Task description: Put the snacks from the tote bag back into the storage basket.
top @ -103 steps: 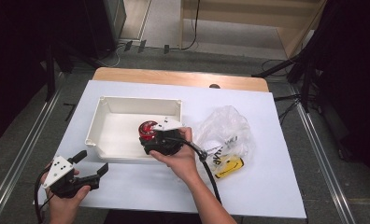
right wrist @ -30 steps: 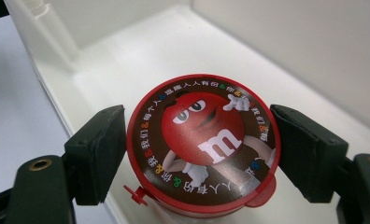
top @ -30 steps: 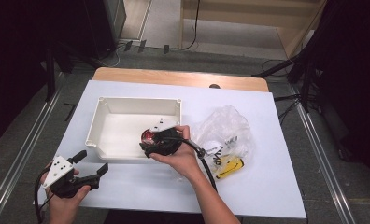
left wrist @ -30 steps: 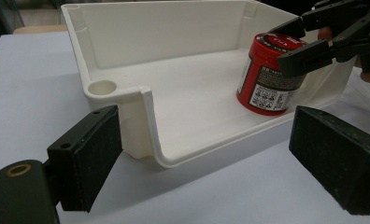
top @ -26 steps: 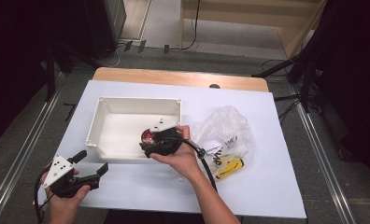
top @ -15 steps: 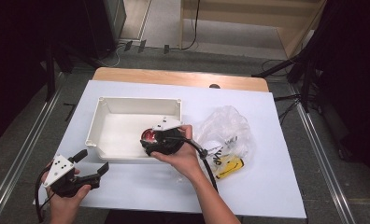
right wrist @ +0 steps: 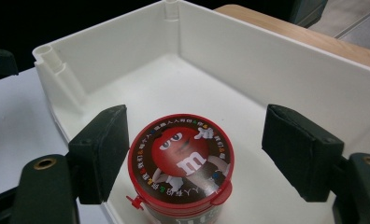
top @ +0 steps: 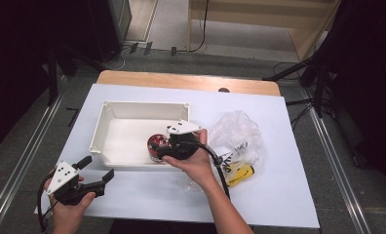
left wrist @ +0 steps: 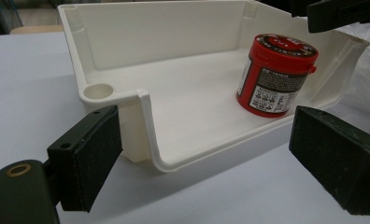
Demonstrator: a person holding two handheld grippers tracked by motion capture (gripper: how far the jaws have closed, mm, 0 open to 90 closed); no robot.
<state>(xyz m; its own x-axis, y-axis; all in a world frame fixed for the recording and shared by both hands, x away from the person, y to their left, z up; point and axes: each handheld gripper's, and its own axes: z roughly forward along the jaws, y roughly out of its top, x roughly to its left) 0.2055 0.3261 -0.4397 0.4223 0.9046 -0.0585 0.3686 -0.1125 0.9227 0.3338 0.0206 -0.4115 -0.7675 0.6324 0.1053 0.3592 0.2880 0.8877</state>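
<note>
A red candy can (right wrist: 181,161) with a cartoon lid stands upright inside the white tray (right wrist: 248,60), at its near right part. In the high view the can (top: 156,144) sits just in front of my right gripper (top: 161,149). That right gripper (right wrist: 195,154) is open, its jaws on either side of the can's lid with a gap on the right. My left gripper (left wrist: 206,158) is open and holds nothing; it faces the white tray (left wrist: 145,112) from its near left corner, the can (left wrist: 274,77) beyond. The high view shows the left gripper (top: 97,168) low at the table's front left.
A crumpled clear plastic bag (top: 237,139) lies right of the tray (top: 132,105), with a yellow item (top: 240,173) at its near edge. The white table top (top: 279,195) ends in a wooden strip (top: 186,80) at the back. Metal rails run along both sides.
The right gripper has shifted only slightly over the tray's near right part, dipping and drawing back a little. The can keeps its spot. The left gripper has not moved.
</note>
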